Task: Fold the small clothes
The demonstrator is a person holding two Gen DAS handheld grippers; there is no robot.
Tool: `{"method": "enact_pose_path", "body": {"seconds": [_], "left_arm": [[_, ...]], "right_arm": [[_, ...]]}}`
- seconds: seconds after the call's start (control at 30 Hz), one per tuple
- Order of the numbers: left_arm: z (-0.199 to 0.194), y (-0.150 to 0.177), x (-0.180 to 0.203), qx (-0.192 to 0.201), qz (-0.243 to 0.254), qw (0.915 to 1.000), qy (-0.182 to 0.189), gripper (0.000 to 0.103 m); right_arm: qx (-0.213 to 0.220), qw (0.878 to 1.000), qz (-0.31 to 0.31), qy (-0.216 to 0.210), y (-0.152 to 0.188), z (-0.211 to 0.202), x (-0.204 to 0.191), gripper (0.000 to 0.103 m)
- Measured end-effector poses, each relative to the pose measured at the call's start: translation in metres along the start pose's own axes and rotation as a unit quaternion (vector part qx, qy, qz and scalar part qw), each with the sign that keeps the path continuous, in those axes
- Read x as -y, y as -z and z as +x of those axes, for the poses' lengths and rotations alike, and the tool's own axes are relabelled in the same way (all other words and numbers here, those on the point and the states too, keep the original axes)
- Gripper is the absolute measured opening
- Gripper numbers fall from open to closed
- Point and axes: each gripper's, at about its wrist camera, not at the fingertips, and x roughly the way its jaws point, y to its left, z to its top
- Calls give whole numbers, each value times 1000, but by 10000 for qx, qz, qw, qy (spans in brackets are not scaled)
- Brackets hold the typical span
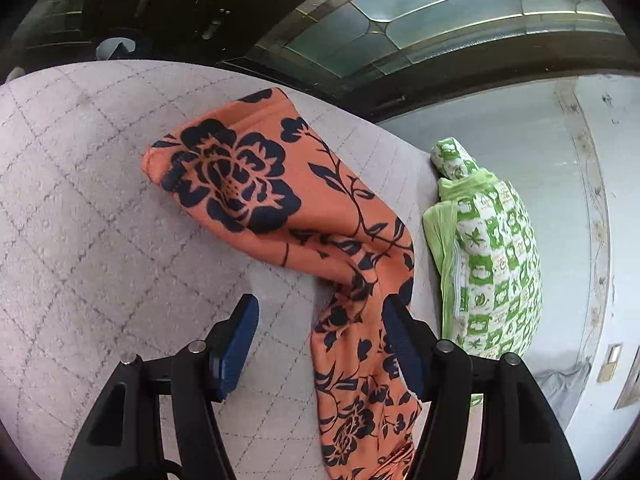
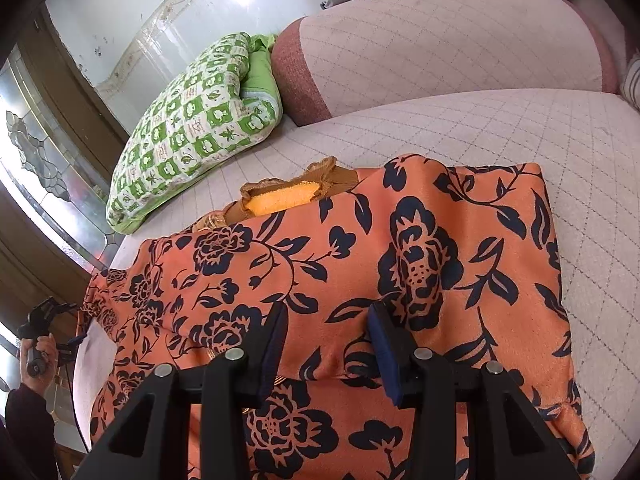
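The orange satin garment with a dark navy flower print (image 2: 360, 272) lies on the pale quilted, diamond-stitched bed cover (image 2: 520, 152), spread broad in the right wrist view with one side running off toward the bed's near-left edge. It's the piece being folded, and it looks only partly done: the far end is already doubled into a soft roll (image 1: 224, 184), while a long strip trails back toward the left gripper (image 1: 320, 336).

Left gripper: jaws apart, nothing pinched. The cloth strip passes between the blue pads and brushes the inner face of the right-hand pad (image 1: 404, 344) – prob. lined up so a close would catch that hanging edge and carry it over. In the right wrist view the same tool (image 2: 44, 328) shows small at the bed's left edge, gripped by the person's hand (image 2: 34, 354).

Right gripper (image 2: 328, 332): fingers spread wide, grasping nothing, hovering low over the middle of the fabric; can't tell if the tips touch it. Likely placed there to pin or smooth the body while the other side is brought in.

A tan frilled item with a yellow-orange fuzzy inner face (image 2: 288, 196) pokes out from under the garment's far edge – maybe another small piece waiting. A green-and-white patchwork-print quilt, rolled (image 2: 192, 120), sits well apart by the bed's far-left corner, against the wall and beside a pinkish quilted bolster (image 2: 440, 48).
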Motion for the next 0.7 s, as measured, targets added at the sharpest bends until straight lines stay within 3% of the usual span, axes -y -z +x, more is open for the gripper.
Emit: {"method": "enact_pose_path", "body": {"seconds": [0.07,0.17,0.33,0.37,0.4,0.43,0.53,0.7], "left_arm": [[1,-4,0,38,-207,9997,148,65],[9,-9,8,8,-178,9997,-152,67],[24,-15,15,161,-259,9991,-296,67],[26,-17,17,193,-232,9991,-309,51],[28,-18,18,132,-168,9992,-347,23],[34,-19,19,4,-75,9993,-356,15],[42,-19,32,82,284,9970,-721,7],[22,2,80,329,1359,9878,-690,6]], "right_arm": [[-7,10000,3,10,0,2,0,45],[-17,10000,-46,42,1,2,-2,45],[-19,10000,-74,59,1,2,-4,45],[-22,9999,-78,61,1,3,-4,45],[-24,9999,-91,69,1,3,-4,45],[-21,9999,-114,82,1,3,-4,45],[14,9998,-165,121,0,3,-6,45],[168,9998,-33,90,-5,-6,-1,45]]}}
